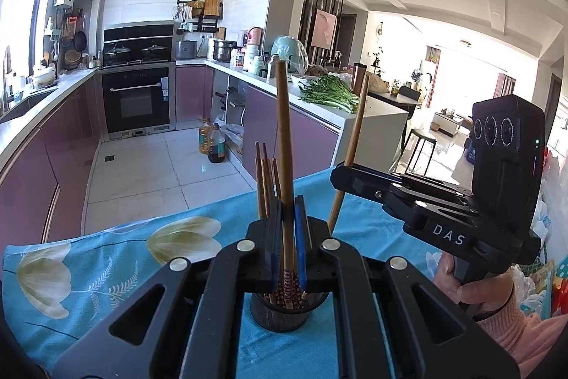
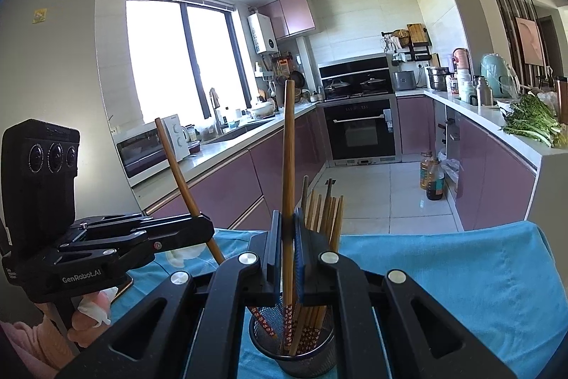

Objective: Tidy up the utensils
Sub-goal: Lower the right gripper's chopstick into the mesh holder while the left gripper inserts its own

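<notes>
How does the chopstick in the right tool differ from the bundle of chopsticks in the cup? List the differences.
The chopstick is clamped in the right tool; the bundle stands loose in the cup. The chopstick rises far above the bundle's tops. The chopstick is near upright; the bundle leans to one side. Both are wooden with red patterned lower ends.

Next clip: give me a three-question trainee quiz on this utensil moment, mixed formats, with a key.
1. True or false: the left claw and the right claw each grip one chopstick.
2. The tips of the held chopsticks are lowered into: A) a drawer, B) the black mesh holder, C) a sink.
3. Fill in: the holder stands on a ___ tablecloth.

Key: 1 true; 2 B; 3 blue
</notes>
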`<state>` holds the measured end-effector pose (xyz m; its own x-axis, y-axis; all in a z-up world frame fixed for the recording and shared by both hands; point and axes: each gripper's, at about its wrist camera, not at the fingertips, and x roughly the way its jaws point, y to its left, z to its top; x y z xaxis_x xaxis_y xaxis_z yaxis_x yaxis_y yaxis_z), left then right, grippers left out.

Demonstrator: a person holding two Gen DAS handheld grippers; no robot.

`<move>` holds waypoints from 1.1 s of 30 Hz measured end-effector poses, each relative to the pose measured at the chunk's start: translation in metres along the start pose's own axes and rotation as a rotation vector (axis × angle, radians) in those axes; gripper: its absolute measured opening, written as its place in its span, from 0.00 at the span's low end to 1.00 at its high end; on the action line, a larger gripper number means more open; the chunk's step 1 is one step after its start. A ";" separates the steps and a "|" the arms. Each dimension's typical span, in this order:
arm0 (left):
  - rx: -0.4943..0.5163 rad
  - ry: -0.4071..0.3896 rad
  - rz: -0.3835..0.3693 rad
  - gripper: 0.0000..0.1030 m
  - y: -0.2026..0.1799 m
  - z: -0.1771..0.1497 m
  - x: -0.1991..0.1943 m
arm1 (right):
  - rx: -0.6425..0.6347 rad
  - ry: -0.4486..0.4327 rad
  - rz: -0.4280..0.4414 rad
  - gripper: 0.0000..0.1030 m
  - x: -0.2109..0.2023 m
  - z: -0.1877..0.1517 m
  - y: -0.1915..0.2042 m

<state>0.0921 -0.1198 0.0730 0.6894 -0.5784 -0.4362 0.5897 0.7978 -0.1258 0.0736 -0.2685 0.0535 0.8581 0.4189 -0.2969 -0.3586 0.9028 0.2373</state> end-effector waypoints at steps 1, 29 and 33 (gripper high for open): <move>0.002 0.003 0.002 0.07 -0.001 0.000 0.001 | 0.001 0.004 -0.002 0.05 0.001 -0.002 0.001; 0.041 0.126 0.005 0.07 -0.008 -0.012 0.027 | 0.035 0.103 -0.009 0.05 0.018 -0.023 -0.009; 0.043 0.138 0.005 0.07 -0.010 -0.013 0.031 | 0.038 0.114 -0.009 0.05 0.019 -0.025 -0.012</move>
<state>0.1020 -0.1431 0.0488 0.6300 -0.5431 -0.5551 0.6060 0.7908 -0.0858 0.0847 -0.2686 0.0218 0.8131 0.4213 -0.4017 -0.3352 0.9030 0.2687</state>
